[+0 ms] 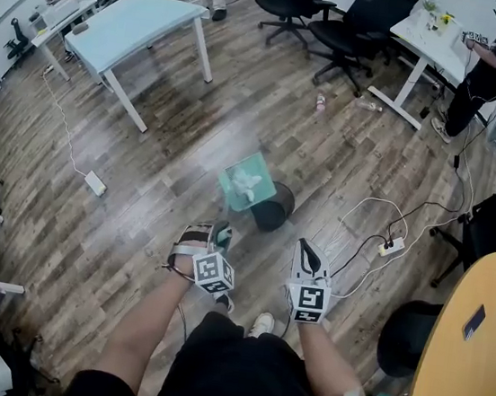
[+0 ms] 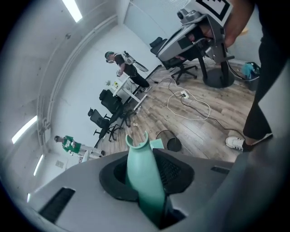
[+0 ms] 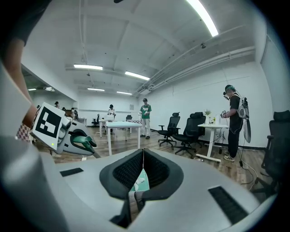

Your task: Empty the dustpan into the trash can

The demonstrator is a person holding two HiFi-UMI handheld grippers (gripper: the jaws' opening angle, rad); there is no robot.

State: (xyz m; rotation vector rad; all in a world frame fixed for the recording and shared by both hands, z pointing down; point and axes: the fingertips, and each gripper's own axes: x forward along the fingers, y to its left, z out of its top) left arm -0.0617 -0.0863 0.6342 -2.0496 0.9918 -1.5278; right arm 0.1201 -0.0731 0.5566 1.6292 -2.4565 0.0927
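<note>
In the head view a teal dustpan (image 1: pixel 246 184) with white paper scraps in it hangs tilted beside the rim of a round black trash can (image 1: pixel 274 207) on the wood floor. My left gripper (image 1: pixel 221 232) is shut on the dustpan's handle. In the left gripper view the teal handle (image 2: pixel 141 168) runs up between the jaws, with the trash can (image 2: pixel 172 143) beyond it. My right gripper (image 1: pixel 307 249) hovers to the right of the can, jaws shut and holding nothing. In the right gripper view the pads meet, and the dustpan (image 3: pixel 141 182) shows through the gap beneath.
White cables and a power strip (image 1: pixel 392 247) lie on the floor right of the can. A light blue table (image 1: pixel 135 24) stands far left, office chairs (image 1: pixel 344 20) and a person (image 1: pixel 487 70) at a white desk behind. A round yellow table (image 1: pixel 468 348) is near right.
</note>
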